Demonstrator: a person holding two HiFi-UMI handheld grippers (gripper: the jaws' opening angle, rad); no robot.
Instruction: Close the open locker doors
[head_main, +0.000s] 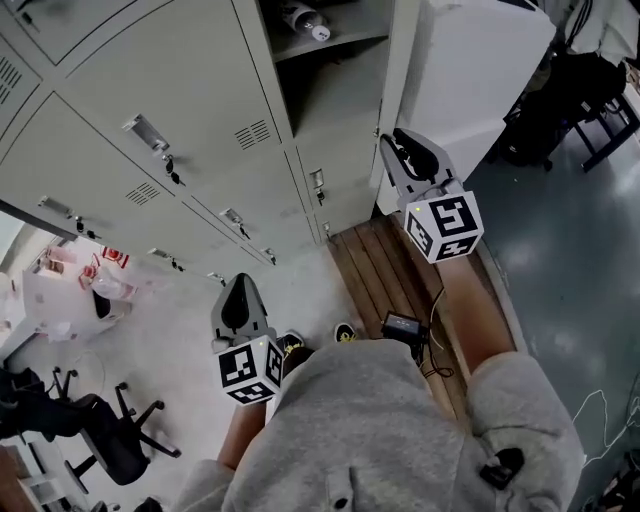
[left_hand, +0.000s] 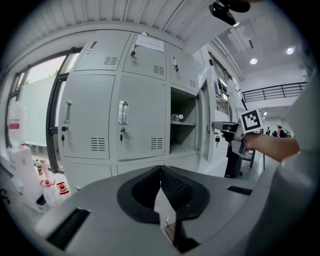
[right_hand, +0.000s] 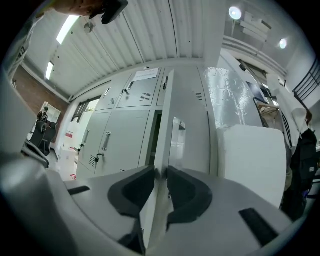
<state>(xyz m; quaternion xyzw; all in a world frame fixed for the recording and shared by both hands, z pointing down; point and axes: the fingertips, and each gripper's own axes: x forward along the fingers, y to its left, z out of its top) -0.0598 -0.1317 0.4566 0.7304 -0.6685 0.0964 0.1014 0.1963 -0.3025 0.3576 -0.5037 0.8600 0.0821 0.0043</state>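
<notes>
Nearest the camera, the person's grey sweatshirt (head_main: 380, 420) filled the lower part of the head view. Just beyond it, the left hand-held gripper (head_main: 240, 292) was held out low over the pale floor (head_main: 170, 340). In its own view, the left hand-held gripper (left_hand: 160, 170) had its jaws together at the tips with nothing between them, and it pointed at the closed lockers (left_hand: 120, 120).

A black office chair (head_main: 100, 430) stood at the lower left. A wooden platform (head_main: 375, 265) lay on the floor in front of the lockers, with a small black device (head_main: 403, 325) and its cable resting on it.

Farther out, the right hand-held gripper (head_main: 393, 138) was at the free edge of the open locker door (head_main: 400, 70). In the right gripper view, the right hand-held gripper (right_hand: 160, 172) stood narrow, one jaw on each face of the door's edge. The locker door (right_hand: 187, 145) stood swung outward, at the right end of the bank of lockers.

The open locker (head_main: 330, 90) behind it showed a shelf with a bottle (head_main: 303, 20) lying on it. In the left gripper view, the same compartment (left_hand: 182, 127) sat right of the closed doors. A large white block (head_main: 480, 80) stood just right of the open door.
</notes>
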